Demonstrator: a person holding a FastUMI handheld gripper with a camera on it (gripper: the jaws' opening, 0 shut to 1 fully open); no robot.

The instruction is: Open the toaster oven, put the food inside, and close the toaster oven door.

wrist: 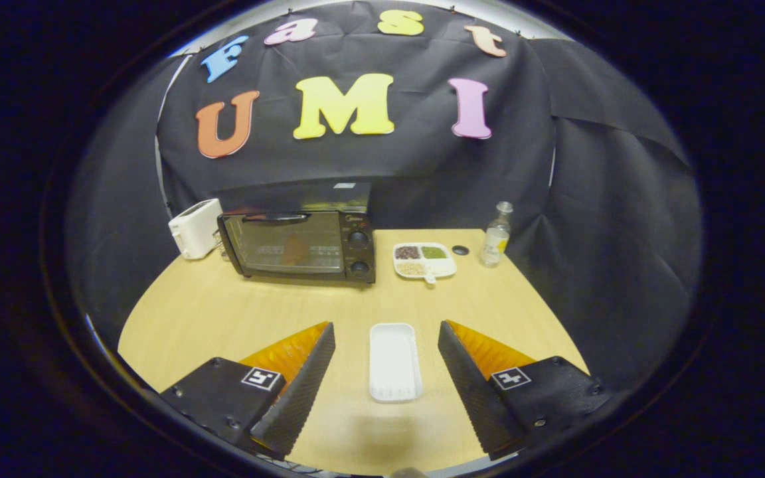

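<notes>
Jaws (386, 330) wide open, gripping nothing; shallow white rectangular tray (394, 362) between them, glass-fronted toaster oven (299, 245) shut at 11 o'clock

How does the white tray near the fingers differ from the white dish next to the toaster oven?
The white tray is one long compartment and looks empty; the divided dish has several sections holding dark, green and pale contents. The tray lies between the open fingers; the dish sits far beyond them, beside the toaster oven. Both are white and rest on the table.
</notes>
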